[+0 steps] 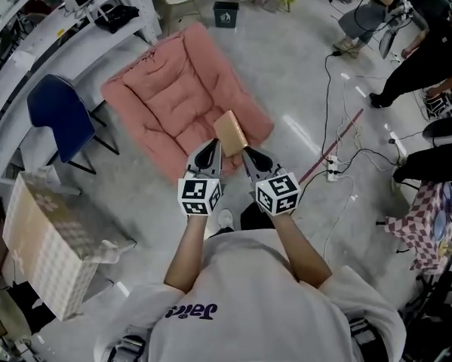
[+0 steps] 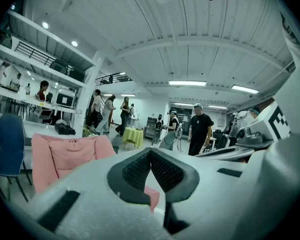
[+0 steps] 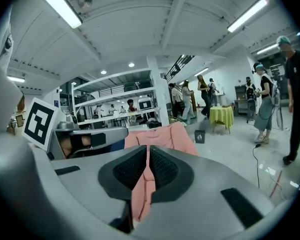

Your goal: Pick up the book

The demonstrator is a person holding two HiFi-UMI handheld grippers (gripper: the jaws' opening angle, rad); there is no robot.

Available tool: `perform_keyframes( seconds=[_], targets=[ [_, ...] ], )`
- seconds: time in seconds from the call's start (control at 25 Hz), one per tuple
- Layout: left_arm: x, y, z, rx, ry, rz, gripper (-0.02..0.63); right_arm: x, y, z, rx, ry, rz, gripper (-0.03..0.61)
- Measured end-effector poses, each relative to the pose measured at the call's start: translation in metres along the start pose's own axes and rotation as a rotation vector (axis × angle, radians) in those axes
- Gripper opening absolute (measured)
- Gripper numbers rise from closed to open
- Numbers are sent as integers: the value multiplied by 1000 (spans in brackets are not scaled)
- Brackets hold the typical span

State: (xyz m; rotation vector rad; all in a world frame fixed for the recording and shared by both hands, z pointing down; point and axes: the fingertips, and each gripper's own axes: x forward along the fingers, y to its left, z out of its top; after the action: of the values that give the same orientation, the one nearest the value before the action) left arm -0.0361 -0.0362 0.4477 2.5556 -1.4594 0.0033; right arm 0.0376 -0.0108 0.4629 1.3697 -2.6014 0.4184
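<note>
Head view: we see the book at the near edge of the pink cushion, just ahead of and between both grippers, long axis running away from us. Left gripper and right gripper are equally near, jaws clenched on nothing. Floor bin: contents unseen.

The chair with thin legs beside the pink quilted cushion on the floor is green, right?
No: the chair with thin legs is dark blue, not green. The head view shows it beside the pink quilted cushion on the floor.
</note>
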Motion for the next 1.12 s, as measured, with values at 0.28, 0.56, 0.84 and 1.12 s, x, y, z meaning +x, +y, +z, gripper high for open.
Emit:
perform_keyframes(
  seconds=[0.28, 0.56, 0.84, 1.12],
  targets=[
    [47, 26, -52, -75, 83, -35, 15, 56, -56, -68, -3, 217, 12, 14],
    [118, 48, -108, -139, 165, -24, 15, 121, -141, -138, 64, 395, 62, 14],
    [175, 83, -177, -211, 281, 27, 15, 186, -191, -217, 115, 574, 142, 15],
    [207, 112, -242, -238, 394, 74, 17, 233, -239, -300, 121, 715, 164, 118]
  ],
)
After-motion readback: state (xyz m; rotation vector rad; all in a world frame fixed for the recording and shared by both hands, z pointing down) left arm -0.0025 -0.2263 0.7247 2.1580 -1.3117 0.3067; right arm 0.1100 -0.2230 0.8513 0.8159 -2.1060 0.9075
